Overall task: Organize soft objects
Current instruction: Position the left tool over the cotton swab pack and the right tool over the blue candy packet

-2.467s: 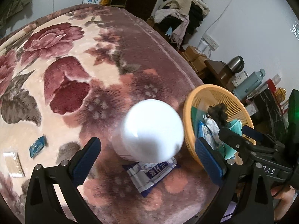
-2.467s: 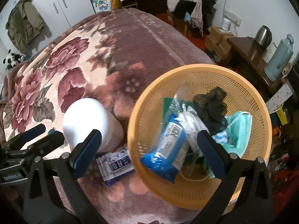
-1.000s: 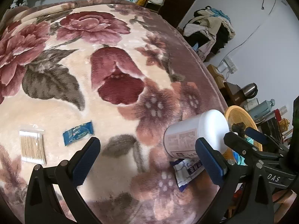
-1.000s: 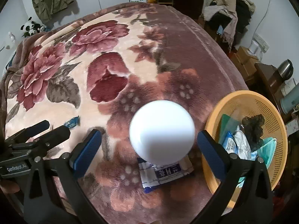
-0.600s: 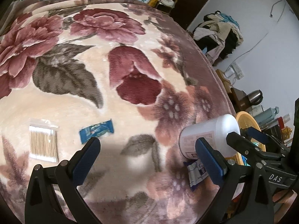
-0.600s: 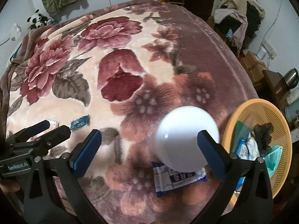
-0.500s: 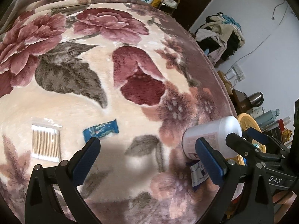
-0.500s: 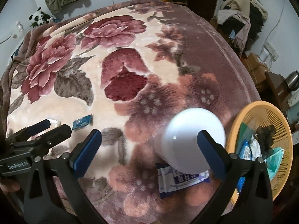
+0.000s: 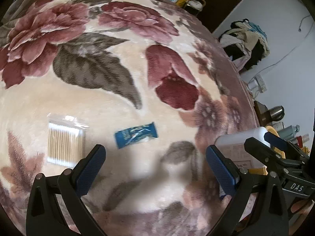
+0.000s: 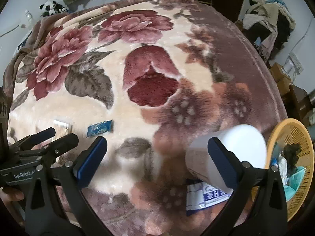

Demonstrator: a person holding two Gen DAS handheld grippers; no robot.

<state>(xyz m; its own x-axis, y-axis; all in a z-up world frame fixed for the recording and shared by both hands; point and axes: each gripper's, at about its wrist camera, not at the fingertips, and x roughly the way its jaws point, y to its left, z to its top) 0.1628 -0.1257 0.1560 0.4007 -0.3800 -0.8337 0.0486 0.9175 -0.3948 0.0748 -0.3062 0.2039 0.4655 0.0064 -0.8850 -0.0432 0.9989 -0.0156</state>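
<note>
- Small blue foil sachet (image 9: 136,135) on floral plush bed blanket (image 9: 110,106): likely light, limp, slippery; best pinched across middle.
- Left gripper (image 9: 155,165), right gripper (image 10: 157,158): jaws spread, empty.

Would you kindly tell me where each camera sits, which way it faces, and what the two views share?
Left wrist: on the left gripper, looking along its open jaws over the floral blanket at the blue packet and cotton swabs; the right gripper and a fingertip show at right.
Right wrist: on the right gripper, jaws open, facing the same blanket with the white bottle and basket at right; the left gripper and a hand show at left.
Shared: blanket, packet, swabs, bottle, basket.
</note>
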